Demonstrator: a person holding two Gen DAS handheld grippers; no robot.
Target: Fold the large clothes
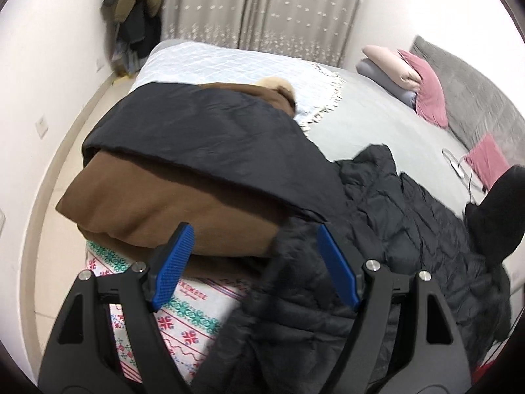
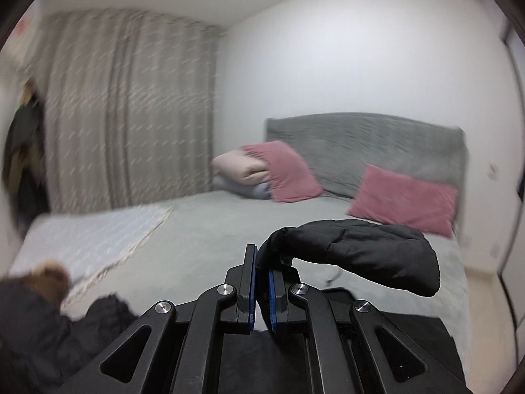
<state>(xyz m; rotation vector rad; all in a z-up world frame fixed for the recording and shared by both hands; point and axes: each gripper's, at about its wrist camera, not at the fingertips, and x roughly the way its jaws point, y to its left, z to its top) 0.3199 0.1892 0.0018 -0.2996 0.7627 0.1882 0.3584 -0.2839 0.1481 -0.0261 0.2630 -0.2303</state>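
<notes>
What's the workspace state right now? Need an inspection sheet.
Surface: bed with a grey cover; a pale quilted blanket lies at its far corner.
Job's things: black puffer jacket spread on the bed; folded brown coat stacked on a patterned textile.
Clutter: pink pillows, rolled bedding.
Grippers: left gripper open above the jacket; right gripper shut on a jacket sleeve, lifted off the bed.
Cables: a thin cable on the bed near a pillow.
Surroundings: curtain, hanging clothes in the corner, grey headboard.
</notes>
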